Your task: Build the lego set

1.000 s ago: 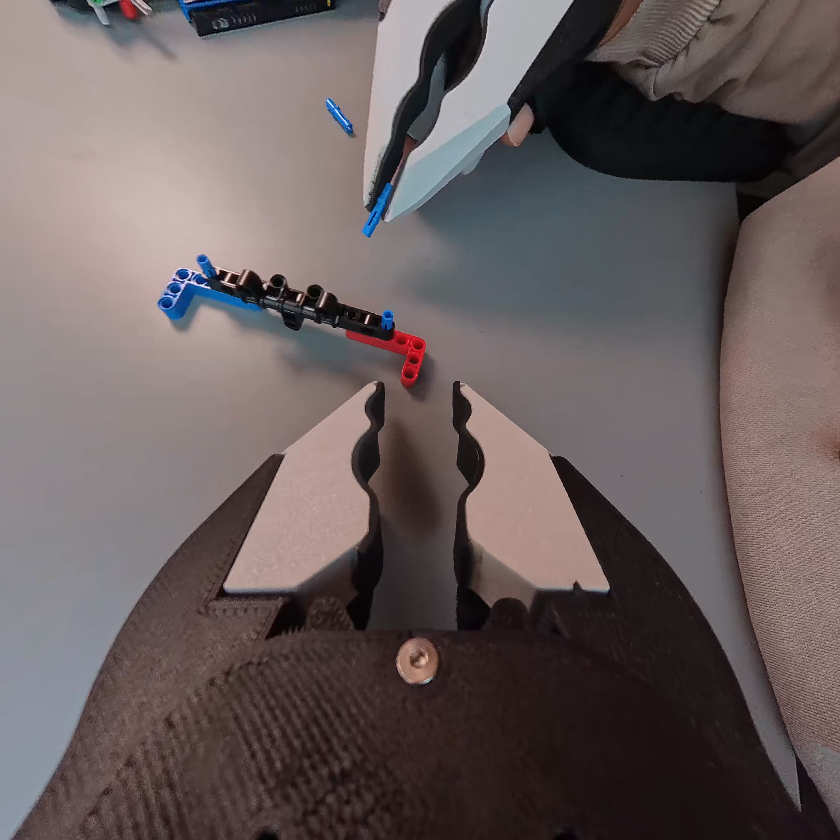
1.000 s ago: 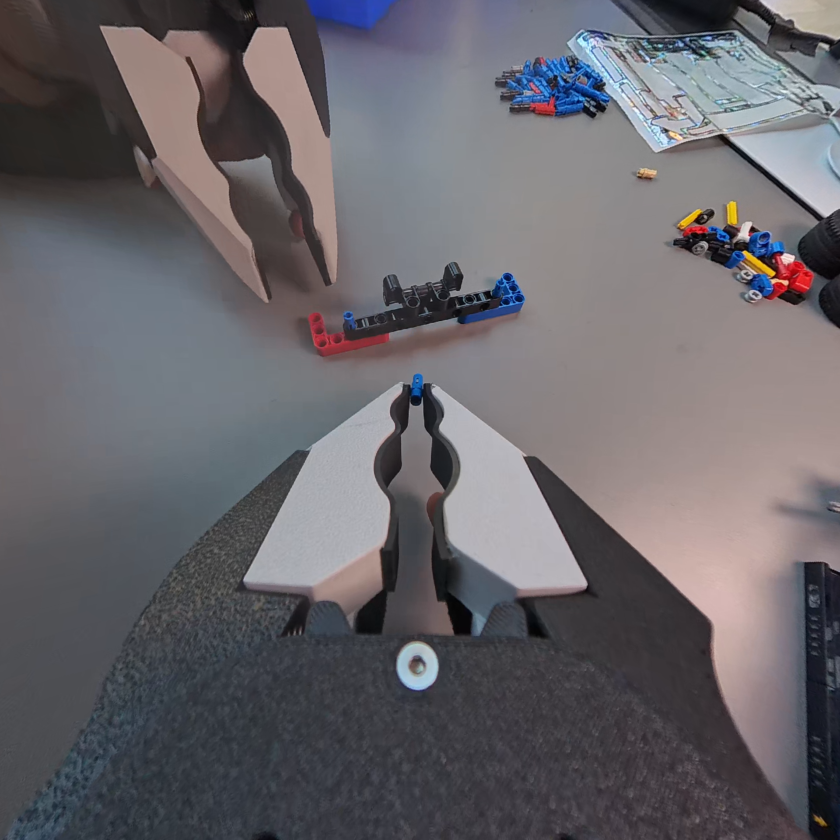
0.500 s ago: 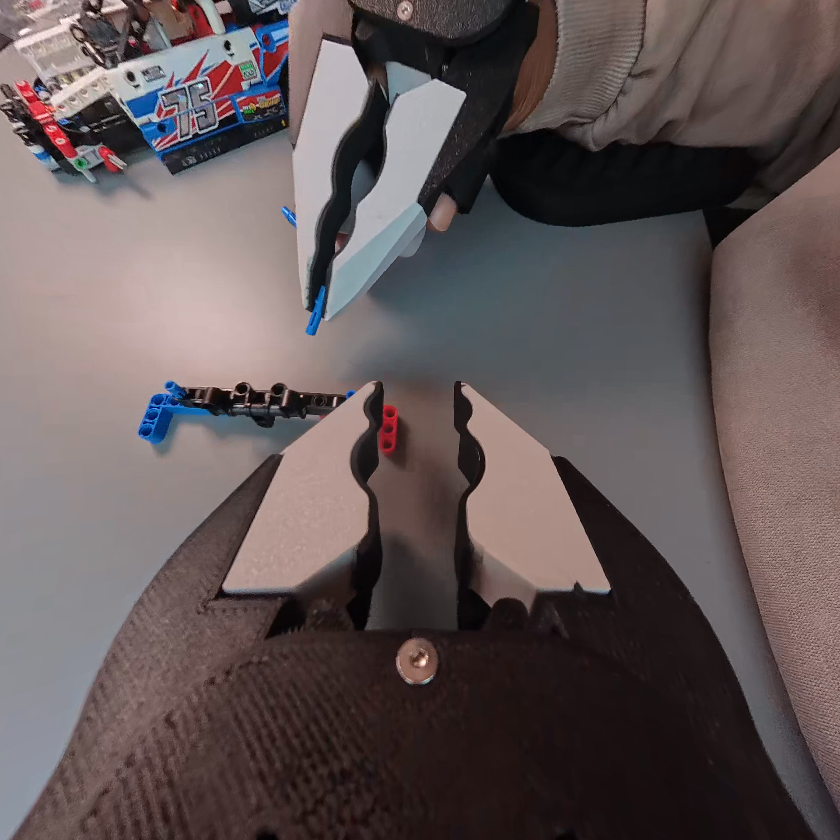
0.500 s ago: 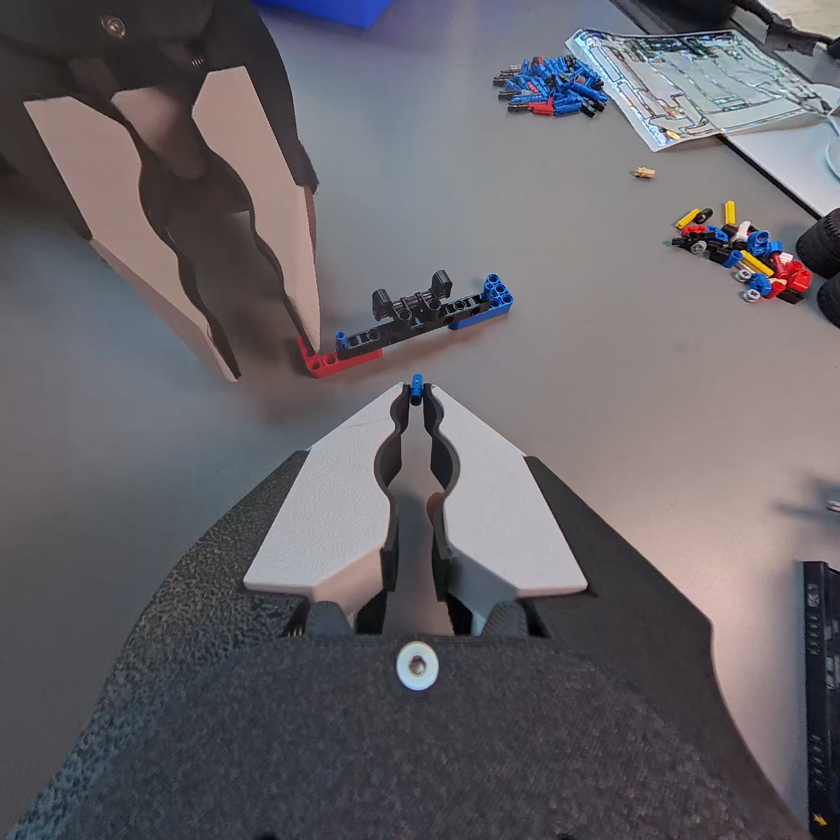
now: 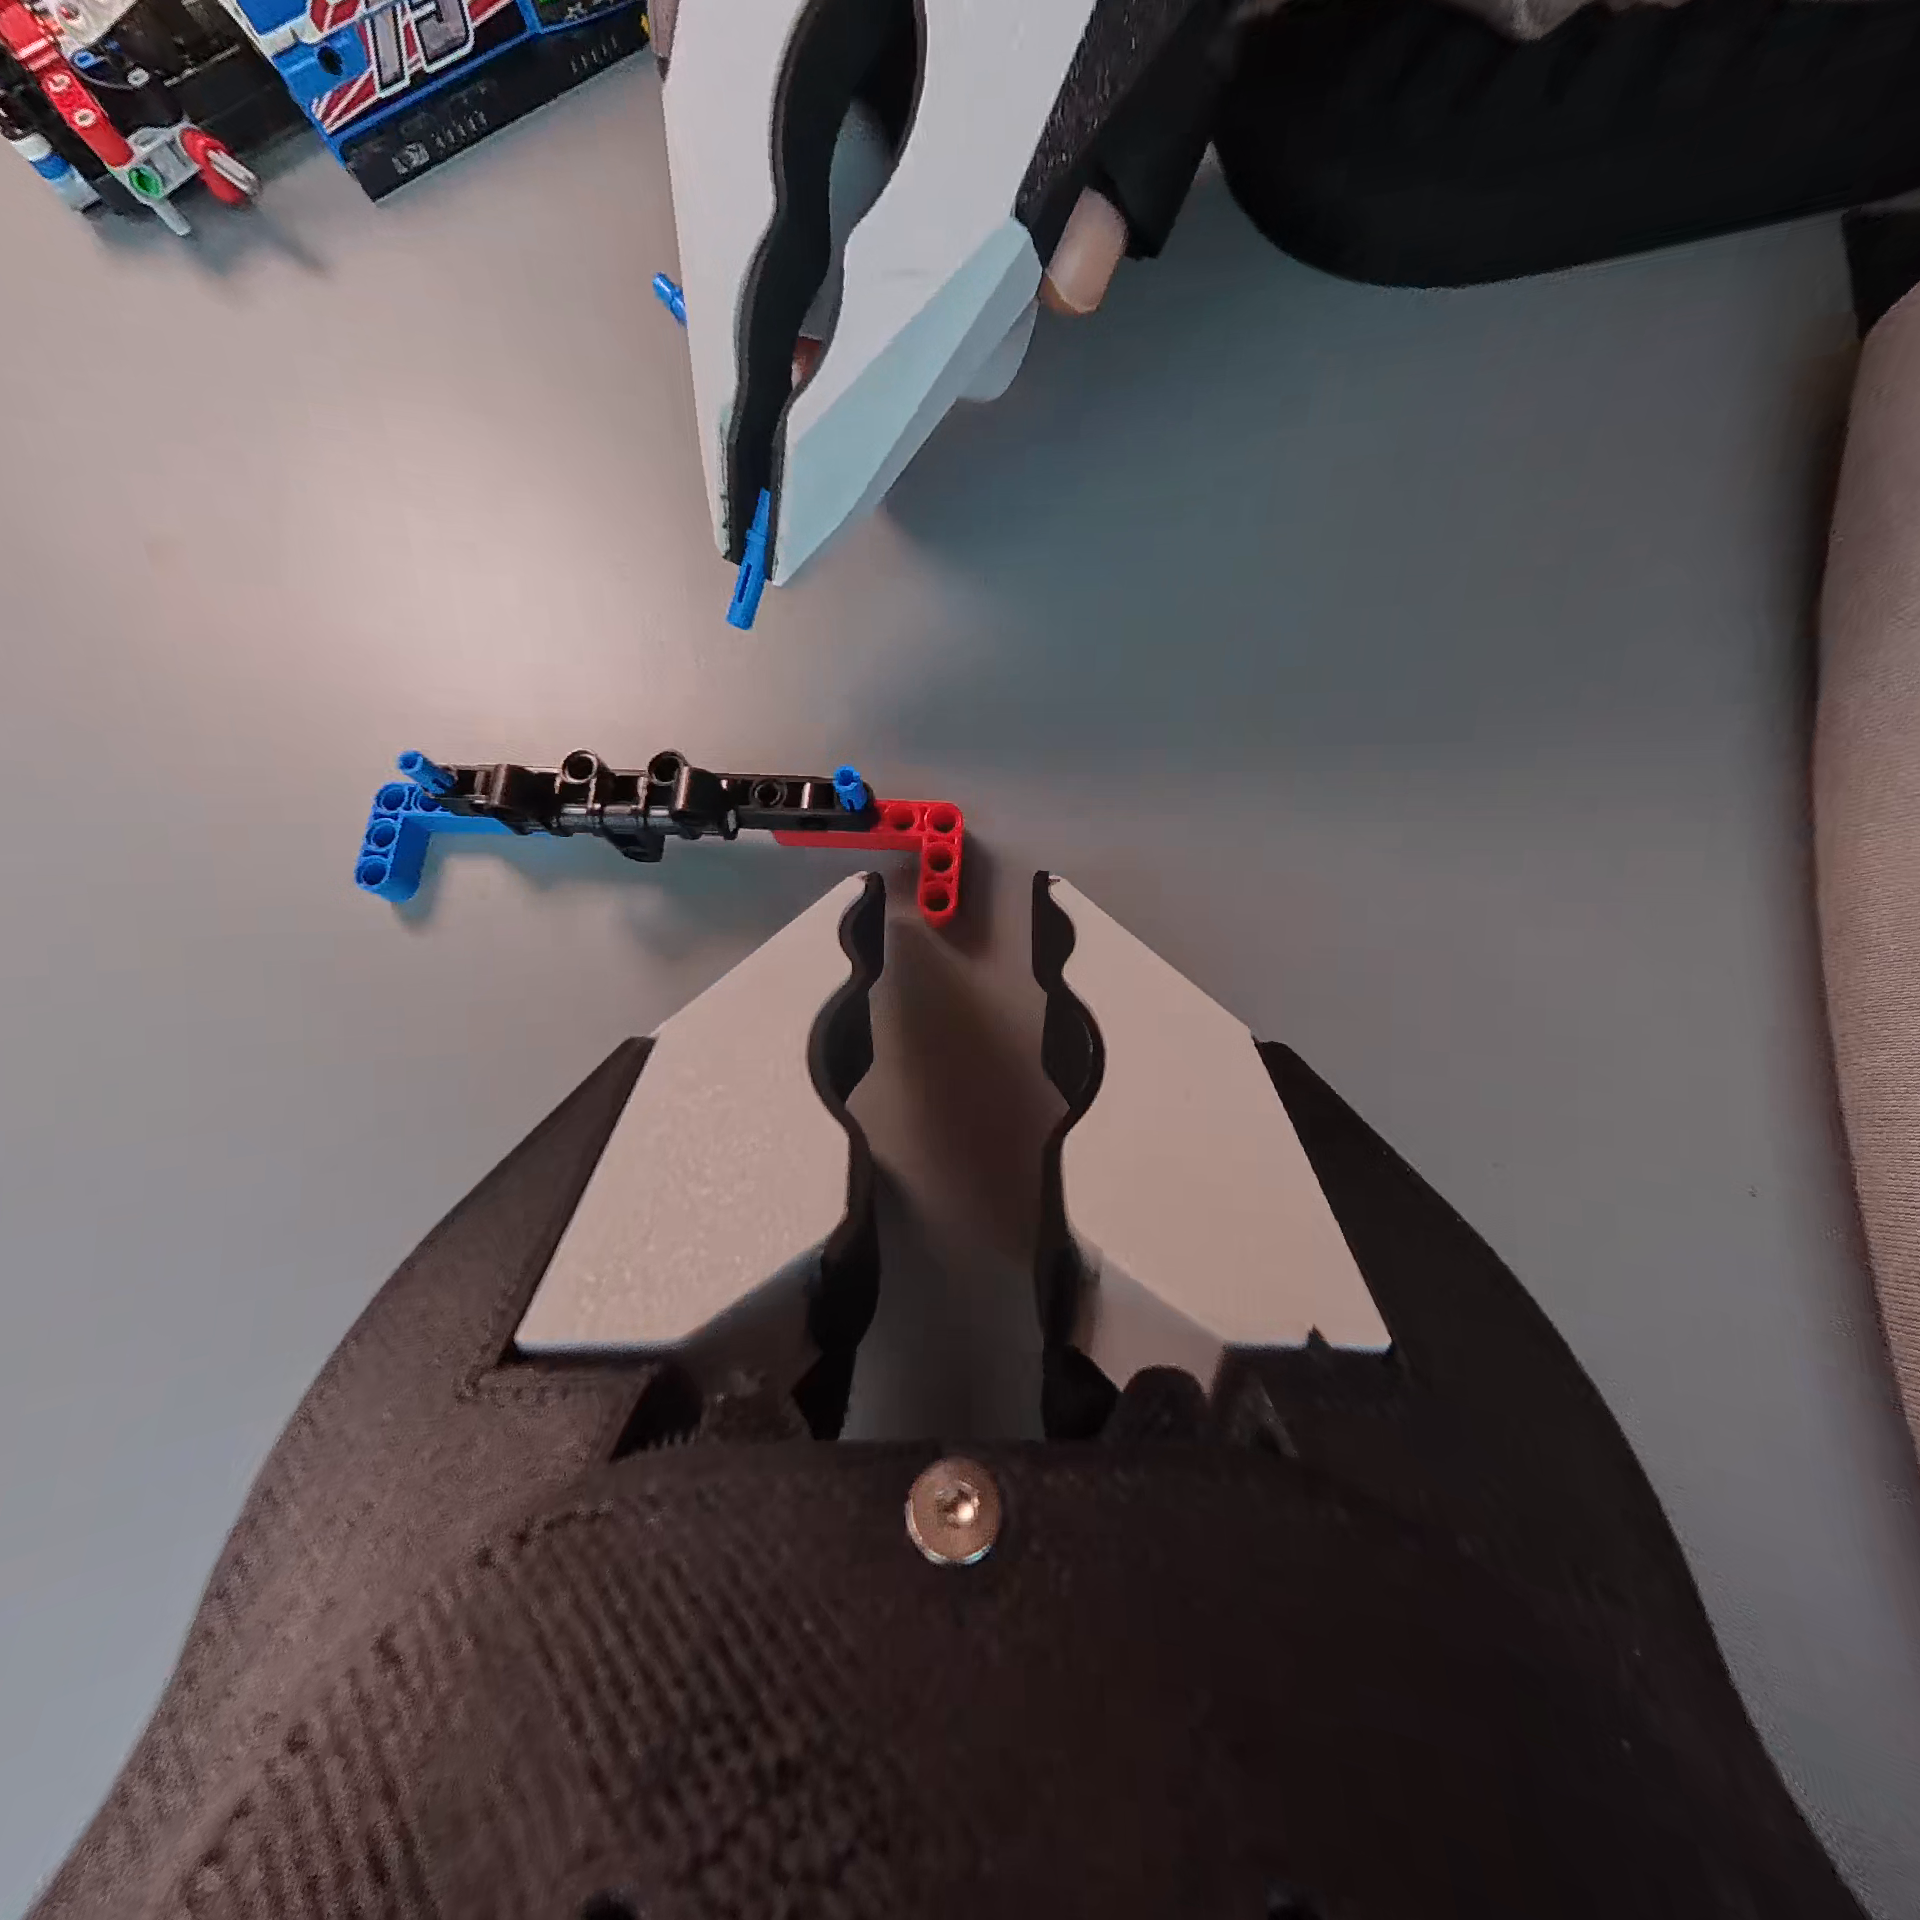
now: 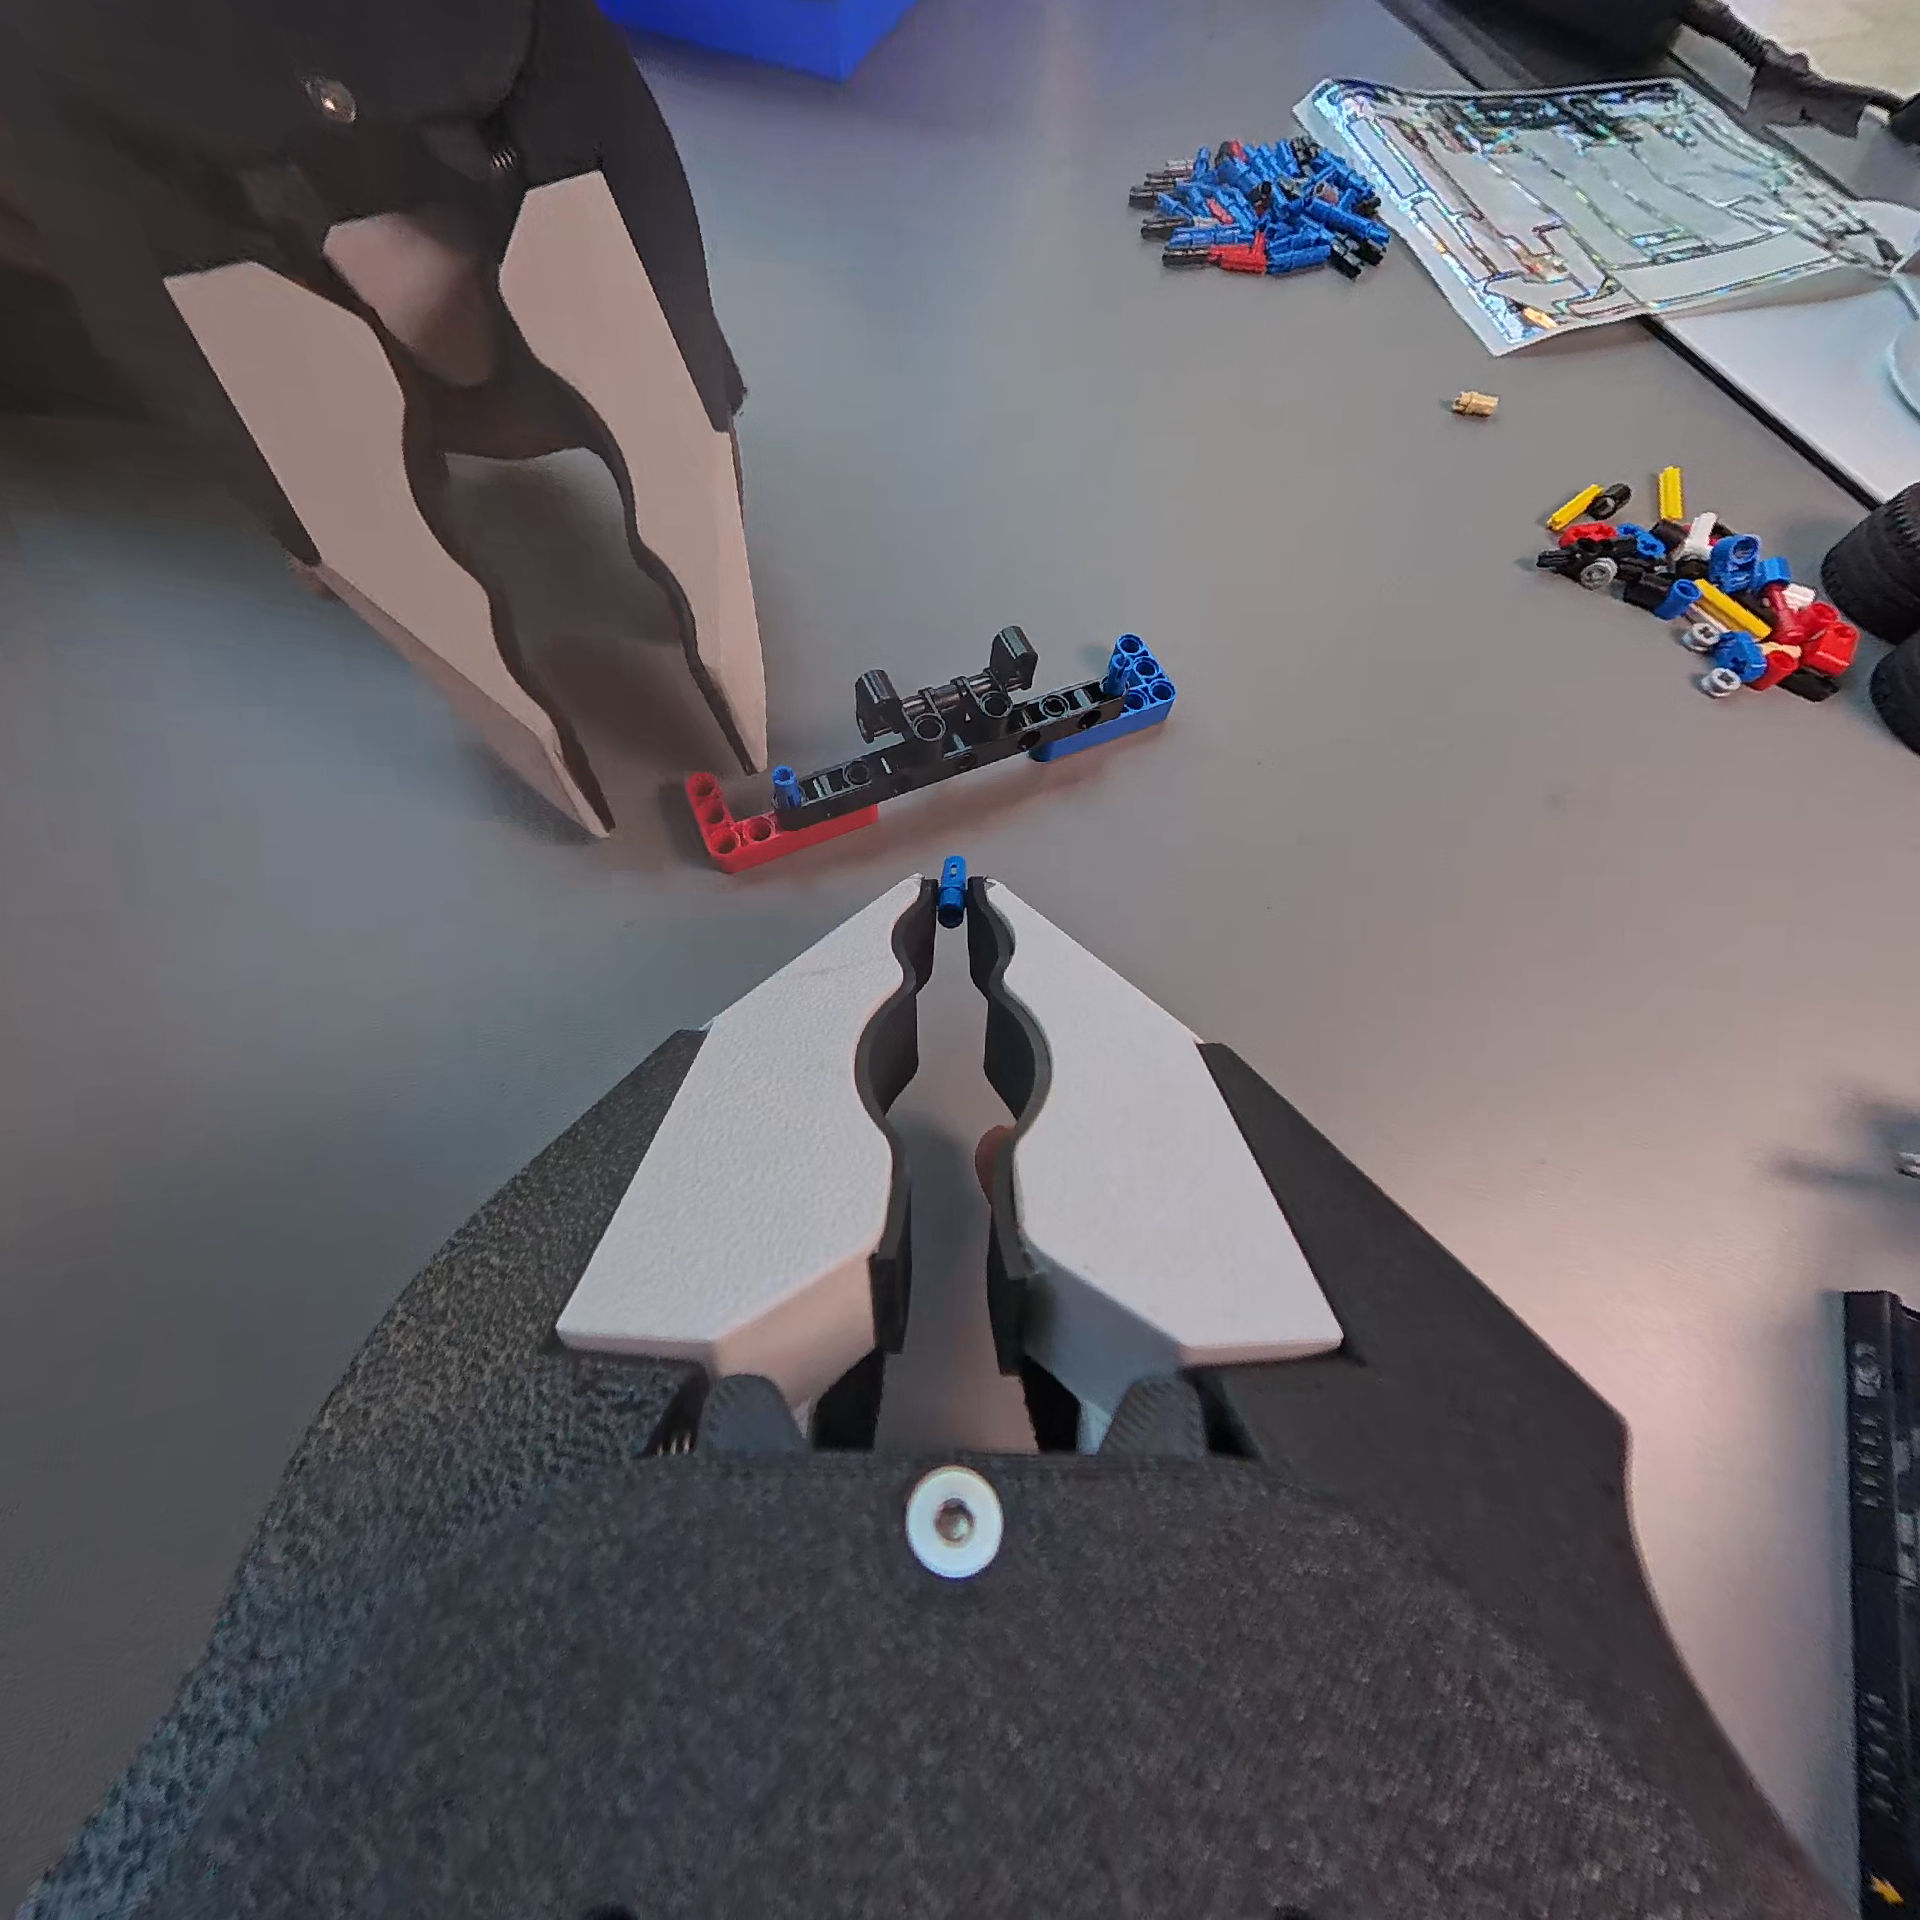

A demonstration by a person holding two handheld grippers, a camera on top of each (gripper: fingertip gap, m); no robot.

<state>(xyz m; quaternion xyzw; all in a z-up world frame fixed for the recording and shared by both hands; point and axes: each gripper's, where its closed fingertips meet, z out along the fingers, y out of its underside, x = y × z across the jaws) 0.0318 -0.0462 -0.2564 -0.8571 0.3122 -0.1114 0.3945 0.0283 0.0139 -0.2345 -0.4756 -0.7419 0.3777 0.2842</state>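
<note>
The lego assembly [image 5: 644,805] lies on the grey table: a black beam with a blue L-piece at one end and a red L-piece [image 5: 938,862] at the other. My left gripper [image 5: 956,883] is open, its fingertips on either side of the red L-piece's short arm, apart from it. In the right wrist view the left gripper [image 6: 675,795] stands low over the red end [image 6: 727,821] of the assembly [image 6: 935,738]. My right gripper [image 6: 948,883] is shut on a small blue pin [image 6: 951,891], just short of the assembly. The pin also shows in the left wrist view [image 5: 750,571].
A heap of blue pins [image 6: 1262,213], a printed sheet [image 6: 1621,208], a pile of mixed small parts [image 6: 1704,603] and black tyres [image 6: 1881,561] lie at the right. A part-built model [image 5: 104,104] and a box [image 5: 457,94] stand at the far left. A loose blue pin [image 5: 668,296].
My left gripper has come down to the red end of the assembly, still open. The assembly has turned slightly. My right gripper has kept hold of the blue pin, almost still.
</note>
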